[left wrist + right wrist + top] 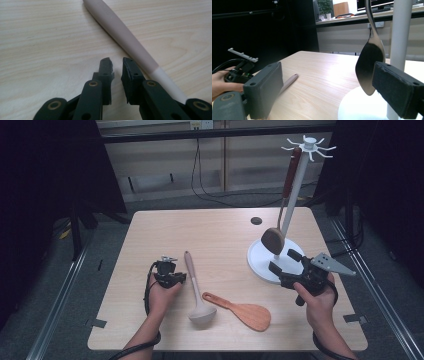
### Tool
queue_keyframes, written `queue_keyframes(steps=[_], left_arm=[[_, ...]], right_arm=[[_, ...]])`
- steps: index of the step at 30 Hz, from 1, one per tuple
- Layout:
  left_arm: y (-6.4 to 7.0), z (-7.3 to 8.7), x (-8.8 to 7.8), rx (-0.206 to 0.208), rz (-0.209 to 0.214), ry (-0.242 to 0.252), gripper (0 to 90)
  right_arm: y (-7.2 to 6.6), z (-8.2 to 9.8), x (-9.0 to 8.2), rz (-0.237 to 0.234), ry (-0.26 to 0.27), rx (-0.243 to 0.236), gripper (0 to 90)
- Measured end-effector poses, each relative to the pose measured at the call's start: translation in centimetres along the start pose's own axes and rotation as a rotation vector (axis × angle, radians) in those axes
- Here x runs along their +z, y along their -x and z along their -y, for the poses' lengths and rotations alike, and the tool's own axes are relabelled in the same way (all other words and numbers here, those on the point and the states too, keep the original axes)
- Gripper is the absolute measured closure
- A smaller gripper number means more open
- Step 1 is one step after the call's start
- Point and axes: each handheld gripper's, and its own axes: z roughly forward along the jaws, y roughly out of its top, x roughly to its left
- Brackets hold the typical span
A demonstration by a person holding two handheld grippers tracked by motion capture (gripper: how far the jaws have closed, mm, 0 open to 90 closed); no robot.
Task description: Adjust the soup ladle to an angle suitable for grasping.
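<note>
A beige ladle [193, 276] lies on the wooden table [220, 230], bowl toward me. My left gripper [179, 279] rests just left of its handle. In the left gripper view the jaws [117, 62] stand a narrow gap apart with nothing between them, and the ladle handle [130, 42] runs past the outside of the right jaw. My right gripper [282, 261] is open over the front edge of the white rack's base [260, 265]. A dark spoon [369, 65] hangs from the rack pole [399, 32], just beyond the wide-open jaws [328, 75].
An orange-brown spatula [245, 312] lies near the table's front edge, right of the ladle's bowl. A small dark round hole [256, 220] sits at the back of the table. The rack's hooks [310, 144] stand high at the back right. The other hand's gripper [239, 72] shows far left.
</note>
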Motion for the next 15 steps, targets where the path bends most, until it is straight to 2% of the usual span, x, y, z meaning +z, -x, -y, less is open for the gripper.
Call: queue_keyframes(steps=[5,8,10,11,12,14,15], left_arm=[[0.27,-0.62,0.68,-0.013,0.022,0.000,79.4],[0.24,-0.70,0.81,0.007,0.041,0.001,82.4],[0.10,-0.69,0.90,-0.001,0.051,0.006,83.0],[-0.02,-0.72,0.87,0.019,0.052,-0.004,83.0],[-0.06,-0.73,0.91,0.020,0.055,-0.002,82.8],[0.07,-0.73,1.03,-0.003,0.060,0.015,82.5],[0.13,-0.76,1.04,-0.001,0.063,0.017,82.5]], right_arm=[[0.09,-0.03,-0.11,0.003,-0.001,0.004,9.6],[0.23,-0.02,-0.17,0.004,0.002,0.010,9.6],[0.31,-0.05,-0.20,0.003,0.005,0.015,9.5],[0.33,-0.08,-0.19,0.004,0.008,0.017,9.5],[0.36,-0.10,-0.18,0.003,0.011,0.019,9.5],[0.34,-0.15,-0.12,0.001,0.015,0.020,9.6],[0.30,-0.16,-0.07,-0.003,0.013,0.020,9.5]])
